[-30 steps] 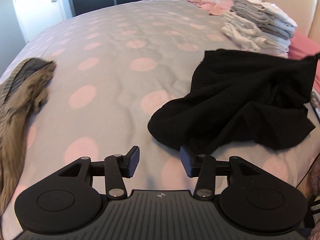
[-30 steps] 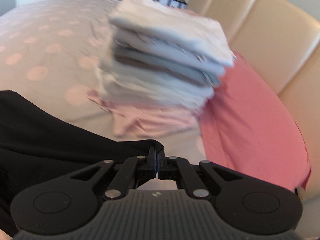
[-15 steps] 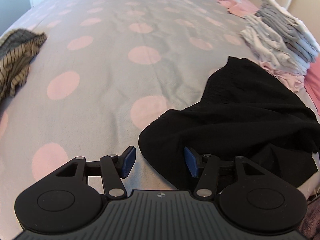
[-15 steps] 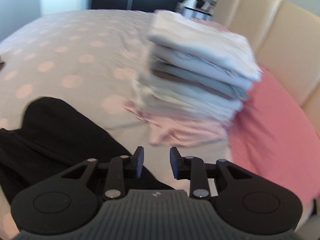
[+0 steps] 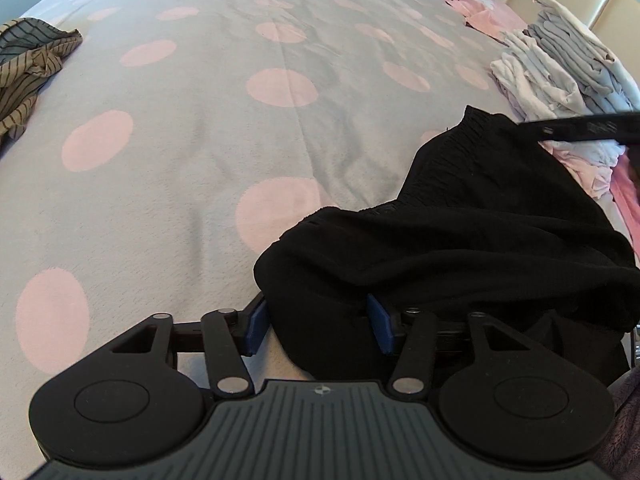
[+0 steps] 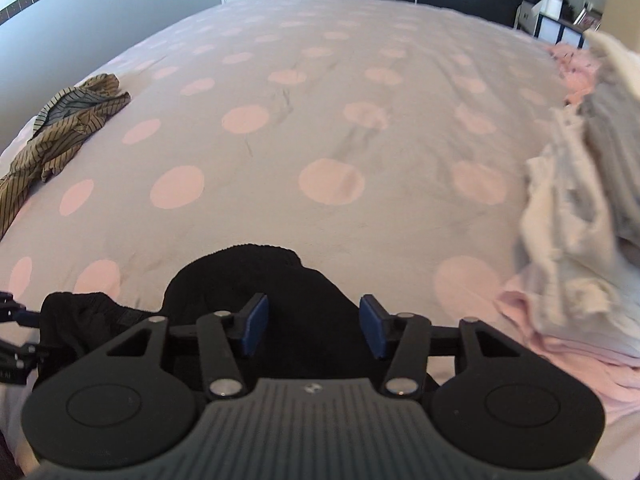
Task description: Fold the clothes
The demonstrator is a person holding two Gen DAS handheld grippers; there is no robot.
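Left gripper (image 5: 318, 328) spread wide, blue pads (image 5: 256, 328) parted around the near fold of the black garment (image 5: 460, 232); cloth bunched between the fingers, not pinched. Left pad just beside the fold's edge, right pad against or under the cloth, hard to tell which. Garment crumpled on the spotted bedspread (image 5: 240, 120), stretching ahead and to the right of the left gripper.

Right gripper (image 6: 314, 328) likewise wide open, nothing gripped. Black cloth (image 6: 256, 280) lying between and beneath its fingers (image 6: 372, 330), a rounded edge poking out just ahead. Contact with the pads not clear.

Ahead and far left of both grippers: a striped shirt (image 6: 68, 128), rumpled at the bed's edge. To the right of both: a folded stack (image 5: 560, 64) of white and grey pieces resting on pink cloth (image 6: 540, 332), blurred in the right wrist view. Part of the right gripper visible as a dark bar at the right edge of the left wrist view, over the garment's far end.
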